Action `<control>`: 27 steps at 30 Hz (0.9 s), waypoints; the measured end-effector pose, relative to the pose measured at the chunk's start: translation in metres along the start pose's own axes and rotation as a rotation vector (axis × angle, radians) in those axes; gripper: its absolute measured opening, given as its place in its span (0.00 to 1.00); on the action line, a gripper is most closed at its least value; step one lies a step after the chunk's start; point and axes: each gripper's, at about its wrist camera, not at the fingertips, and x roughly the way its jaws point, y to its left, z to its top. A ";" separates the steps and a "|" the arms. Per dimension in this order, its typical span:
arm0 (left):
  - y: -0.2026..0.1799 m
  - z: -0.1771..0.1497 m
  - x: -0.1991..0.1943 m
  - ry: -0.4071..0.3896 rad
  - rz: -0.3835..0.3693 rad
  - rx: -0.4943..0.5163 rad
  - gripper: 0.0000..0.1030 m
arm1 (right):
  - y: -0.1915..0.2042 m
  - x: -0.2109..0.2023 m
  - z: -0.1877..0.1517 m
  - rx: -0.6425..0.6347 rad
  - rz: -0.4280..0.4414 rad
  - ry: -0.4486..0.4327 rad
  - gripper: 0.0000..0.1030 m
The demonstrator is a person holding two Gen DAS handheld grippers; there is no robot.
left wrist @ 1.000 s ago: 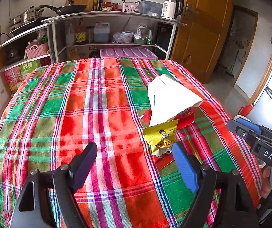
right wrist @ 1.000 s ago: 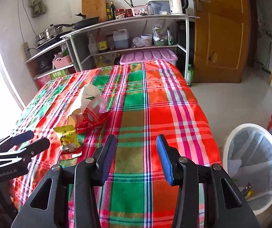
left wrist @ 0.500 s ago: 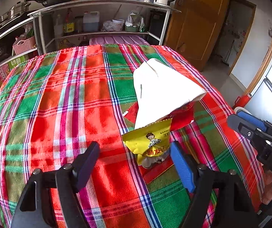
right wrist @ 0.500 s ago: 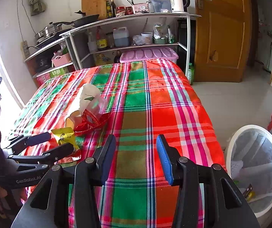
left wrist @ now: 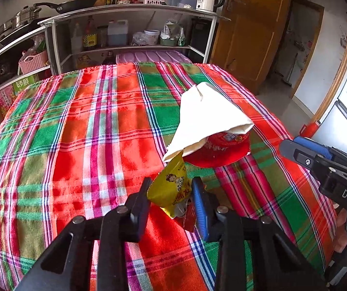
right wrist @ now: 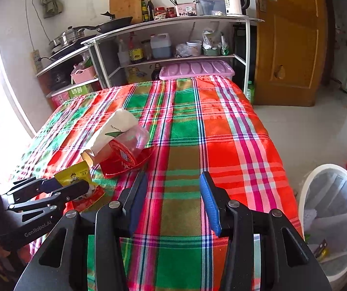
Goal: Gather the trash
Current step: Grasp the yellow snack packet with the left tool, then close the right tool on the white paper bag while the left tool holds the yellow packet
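Observation:
A yellow snack packet (left wrist: 168, 186) stands up off the plaid tablecloth (left wrist: 76, 145) between the jaws of my left gripper (left wrist: 172, 194). The jaws are closing and both pads press on the packet's sides. In the right wrist view the same left gripper (right wrist: 69, 186) pinches the packet (right wrist: 75, 173) at the left. Just behind it lie a white paper bag (left wrist: 207, 114), a red wrapper (left wrist: 222, 150) and a clear plastic cup (right wrist: 137, 138). A flat red wrapper (right wrist: 88, 198) lies under the packet. My right gripper (right wrist: 173, 184) hovers open over bare cloth, holding nothing.
A white bin (right wrist: 304, 194) with a liner and some trash inside stands on the floor right of the table. A metal kitchen shelf (right wrist: 173, 21) with pots and bottles fills the far wall. A wooden door (right wrist: 290, 48) is at the back right.
My left gripper moved forward over the yellow packet and closed its jaws on it, tipping the packet upright. The right gripper has stayed still and open.

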 end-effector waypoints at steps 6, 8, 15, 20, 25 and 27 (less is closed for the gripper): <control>0.008 -0.003 -0.013 -0.033 0.040 0.005 0.29 | 0.012 -0.002 0.004 -0.009 0.037 -0.016 0.44; 0.014 -0.004 -0.016 -0.038 0.066 0.005 0.29 | 0.015 -0.003 0.006 -0.015 0.044 -0.018 0.44; 0.037 -0.004 -0.020 -0.045 0.091 -0.044 0.29 | 0.025 0.002 0.009 -0.013 0.083 -0.019 0.44; 0.040 -0.003 -0.019 -0.049 0.101 -0.053 0.29 | 0.036 0.000 0.019 -0.001 0.134 -0.043 0.44; 0.043 -0.003 -0.018 -0.042 0.085 -0.062 0.29 | 0.052 0.011 0.035 -0.010 0.145 -0.036 0.44; 0.045 -0.003 -0.017 -0.042 0.079 -0.071 0.29 | 0.059 0.020 0.040 -0.032 0.137 -0.025 0.44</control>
